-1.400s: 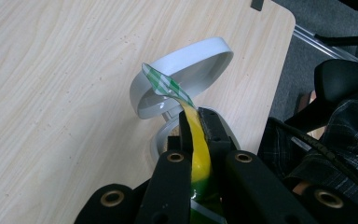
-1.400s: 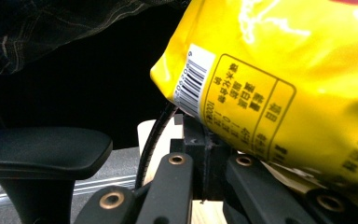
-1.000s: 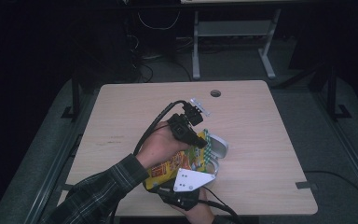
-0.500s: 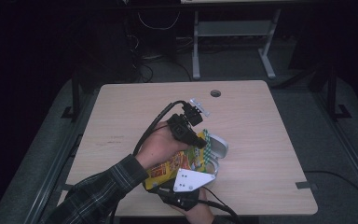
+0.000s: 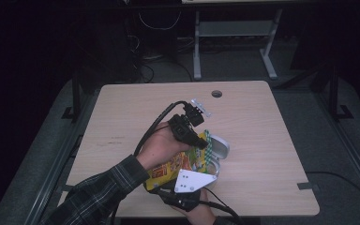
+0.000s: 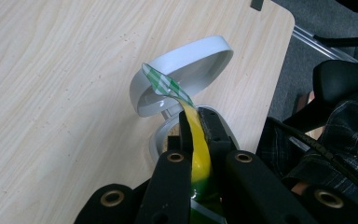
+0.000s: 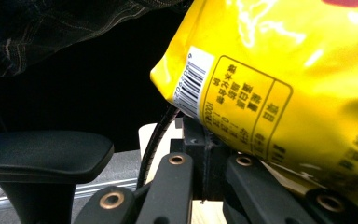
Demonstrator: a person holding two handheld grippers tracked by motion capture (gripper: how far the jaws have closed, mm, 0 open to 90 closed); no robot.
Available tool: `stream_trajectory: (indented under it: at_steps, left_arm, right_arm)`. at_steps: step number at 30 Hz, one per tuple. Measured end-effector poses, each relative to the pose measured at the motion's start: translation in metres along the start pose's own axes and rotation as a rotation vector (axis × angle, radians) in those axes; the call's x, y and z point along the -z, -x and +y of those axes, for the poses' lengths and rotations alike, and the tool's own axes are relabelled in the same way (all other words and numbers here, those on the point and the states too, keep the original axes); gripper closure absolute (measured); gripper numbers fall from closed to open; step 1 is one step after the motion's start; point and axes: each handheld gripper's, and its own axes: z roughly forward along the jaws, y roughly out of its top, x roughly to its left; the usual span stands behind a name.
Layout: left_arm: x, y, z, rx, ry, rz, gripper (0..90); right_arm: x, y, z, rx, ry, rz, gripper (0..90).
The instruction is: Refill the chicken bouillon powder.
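While both tongs pinch the yellow snack bag [image 5: 168, 166], left tongs [image 6: 193, 135] above open grey tin [image 6: 186, 74], right tongs [image 7: 209, 154] at bag's bottom.

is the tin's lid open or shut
Open. In the left gripper view the lid stands tilted up off the tin, its hollow inside showing, behind the bag pinched in the left tongs.

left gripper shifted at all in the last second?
No. In the high view the left gripper sits the same way relative to the table's round hole, clamped on the yellow bag.

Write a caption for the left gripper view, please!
Left gripper pinches a yellow snack bag above an open white container.
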Motion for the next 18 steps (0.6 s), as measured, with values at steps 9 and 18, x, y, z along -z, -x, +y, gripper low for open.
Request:
stream_trajectory:
  at_steps: [9,18]
  left_arm:
    - [-0.0002,0.0001,0.0004,-0.001,-0.004,0.0,90.0]
    - [-0.0004,0.0002,0.0008,-0.002,-0.008,0.003,90.0]
  right_arm:
    - [0.0003,-0.0004,0.0003,0.004,0.002,-0.002,90.0]
    - [0.0006,-0.0003,0.0008,0.005,0.003,-0.003,90.0]
